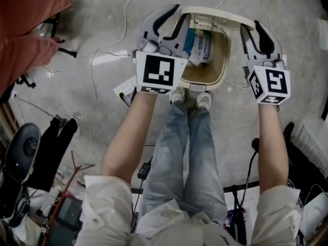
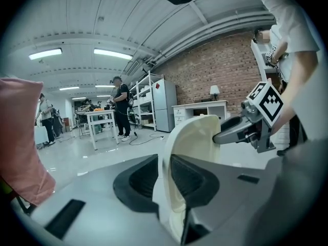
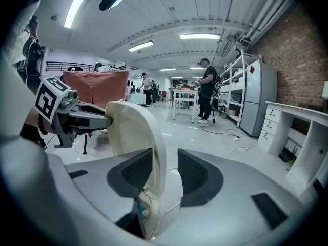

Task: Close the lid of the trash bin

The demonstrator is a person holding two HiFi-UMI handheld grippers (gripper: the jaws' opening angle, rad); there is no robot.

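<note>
- The floor (image 1: 246,117) (grey, with cables trailing over it) carries everything here.
- The trash bin (image 1: 224,60) stands on it just beyond the person's shoes (image 1: 190,97), with its mouth open upward.
- The lid (image 1: 220,13) is raised upright at the bin's far rim. Its long axis runs left to right, so the open mouth lies on its near side, toward the person.
- The left gripper (image 1: 182,13) sits at the lid's left end. In the left gripper view the cream edge is sandwiched between the two pads with no gap I can make out, so it is clamped on the lid.
- The right gripper (image 1: 251,25) sits at the lid's right end. In the right gripper view the lid rests against one pad and floor shows between it and the other, so the jaws stand apart and do not yet grip.
- Neither hand looks nearer, as each has one end. By my judgement the lid must swing toward the person and down, with both ends moving together.
- Blue and white packets (image 1: 201,45) lie inside the bin, seemingly below the rim.
</note>
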